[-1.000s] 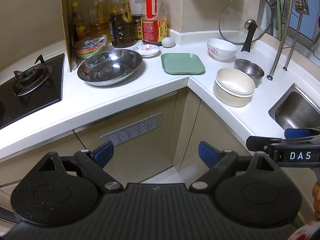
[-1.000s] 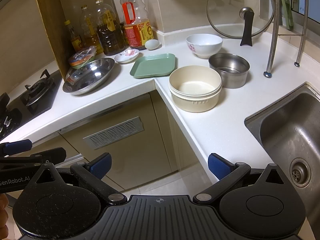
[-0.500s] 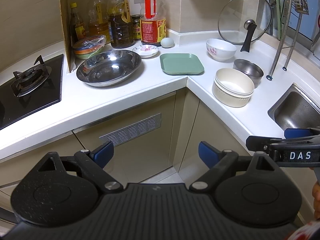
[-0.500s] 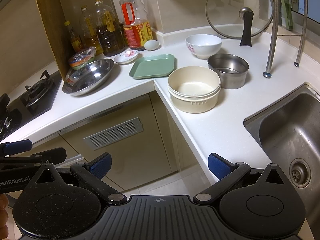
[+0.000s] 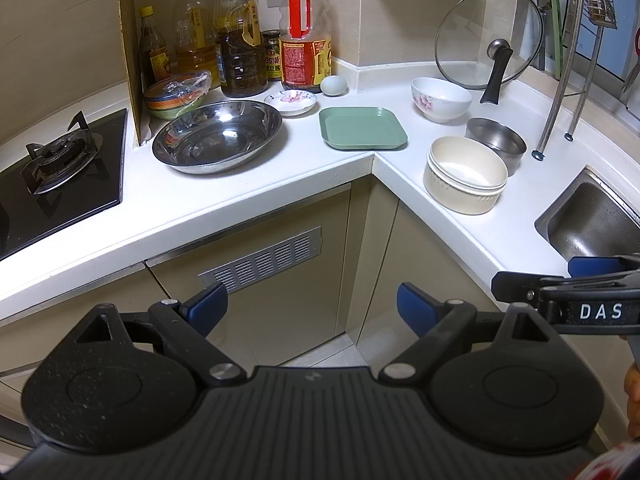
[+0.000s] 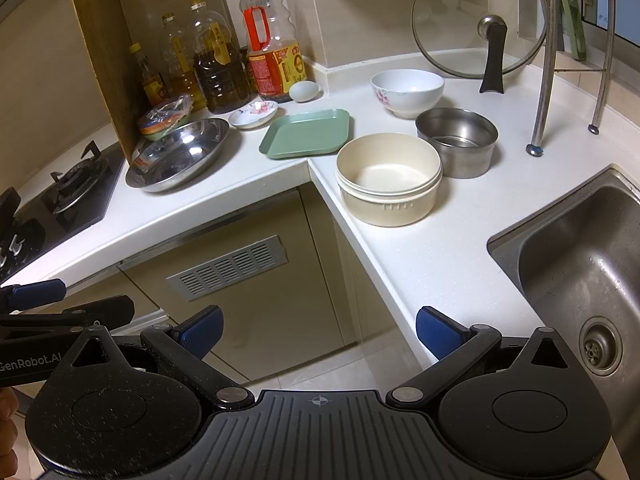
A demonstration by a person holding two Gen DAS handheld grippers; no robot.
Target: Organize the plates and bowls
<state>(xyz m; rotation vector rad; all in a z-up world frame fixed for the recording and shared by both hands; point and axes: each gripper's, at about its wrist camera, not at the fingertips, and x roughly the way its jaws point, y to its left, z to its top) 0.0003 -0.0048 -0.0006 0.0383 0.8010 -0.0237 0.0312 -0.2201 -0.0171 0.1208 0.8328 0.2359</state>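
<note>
On the white corner counter (image 5: pixel 256 188) lie a wide steel basin (image 5: pixel 218 136), a small flowered saucer (image 5: pixel 290 102), a green square plate (image 5: pixel 362 128), a white flowered bowl (image 5: pixel 440 98), a small steel bowl (image 5: pixel 496 144) and a cream bowl (image 5: pixel 464 174). The same things show in the right wrist view: basin (image 6: pixel 178 154), plate (image 6: pixel 306 134), cream bowl (image 6: pixel 388 178), steel bowl (image 6: pixel 458 140), white bowl (image 6: pixel 408 92). My left gripper (image 5: pixel 312 308) is open and empty, held in front of the cabinets below the counter. My right gripper (image 6: pixel 318 330) is open and empty, low by the counter edge.
Oil and sauce bottles (image 5: pixel 240 60) and an egg (image 5: pixel 334 85) stand at the back wall. A glass lid (image 5: pixel 490 40) leans in the corner. A gas hob (image 5: pixel 56 160) is at left, a sink (image 6: pixel 580 256) at right, a metal rack leg (image 6: pixel 542 92) beside it.
Both grippers have drifted slightly, so the counter sits a little differently in view. Nothing on the counter has moved, and both grippers stay open.
</note>
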